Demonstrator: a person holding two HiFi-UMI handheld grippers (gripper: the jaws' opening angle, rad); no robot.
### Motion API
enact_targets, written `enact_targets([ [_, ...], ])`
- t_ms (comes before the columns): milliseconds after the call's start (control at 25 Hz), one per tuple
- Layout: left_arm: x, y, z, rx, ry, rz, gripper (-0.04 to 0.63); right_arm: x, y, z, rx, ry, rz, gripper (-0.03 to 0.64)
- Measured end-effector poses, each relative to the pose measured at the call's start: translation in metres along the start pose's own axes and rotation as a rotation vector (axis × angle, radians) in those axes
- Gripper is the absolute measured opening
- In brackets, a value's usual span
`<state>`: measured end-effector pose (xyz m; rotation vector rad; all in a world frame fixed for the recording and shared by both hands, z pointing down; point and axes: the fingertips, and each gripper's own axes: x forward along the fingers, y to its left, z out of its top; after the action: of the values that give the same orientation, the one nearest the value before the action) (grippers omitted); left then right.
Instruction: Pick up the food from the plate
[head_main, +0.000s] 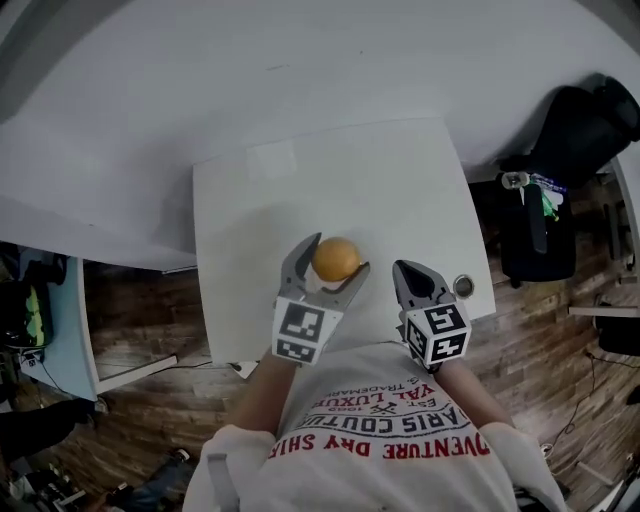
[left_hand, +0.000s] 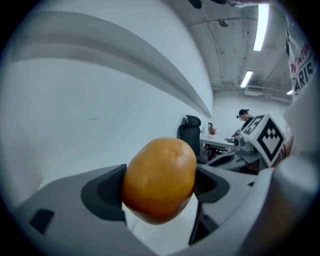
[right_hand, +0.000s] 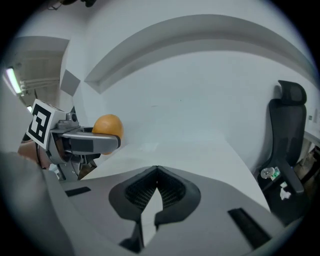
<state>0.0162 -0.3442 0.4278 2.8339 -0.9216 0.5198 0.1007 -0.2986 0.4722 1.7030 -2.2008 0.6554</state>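
Observation:
An orange, round piece of food (head_main: 335, 259) is clamped between the jaws of my left gripper (head_main: 334, 264), held above the white table (head_main: 300, 190). In the left gripper view the orange food (left_hand: 159, 179) fills the gap between both pads. From the right gripper view the same orange food (right_hand: 108, 127) shows at left inside the left gripper. My right gripper (head_main: 413, 277) hangs beside it over the table's near edge, its jaws (right_hand: 157, 171) touching at the tips with nothing between them. No plate shows in any view.
A small round metal fitting (head_main: 463, 287) sits at the table's near right corner. A black office chair (head_main: 565, 190) stands right of the table over wooden floor; the chair (right_hand: 289, 150) also shows in the right gripper view. A white wall lies behind.

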Motion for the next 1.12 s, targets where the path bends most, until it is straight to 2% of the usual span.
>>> enact_targets([
  [200,-0.033,0.029,0.034,-0.087,-0.163,0.184,0.393,0.004,0.015,0.033,-0.076,-0.074,0.042,0.011],
  [320,-0.057,0.048,0.046,-0.095,-0.231,0.313,0.393,0.005,0.024,0.053,-0.108,-0.126,0.063,0.011],
  [440,-0.073,0.058,0.048,-0.11,-0.274,0.39,0.393,0.005,0.033,0.072,-0.121,-0.177,0.083,0.011],
  [760,-0.081,0.065,0.039,-0.129,-0.253,0.443,0.393,0.001,0.055,0.09,-0.209,-0.243,0.133,0.011],
  [1120,-0.074,0.061,0.041,-0.098,-0.234,0.429,0.393,-0.001,0.05,0.087,-0.197,-0.241,0.128,0.011],
])
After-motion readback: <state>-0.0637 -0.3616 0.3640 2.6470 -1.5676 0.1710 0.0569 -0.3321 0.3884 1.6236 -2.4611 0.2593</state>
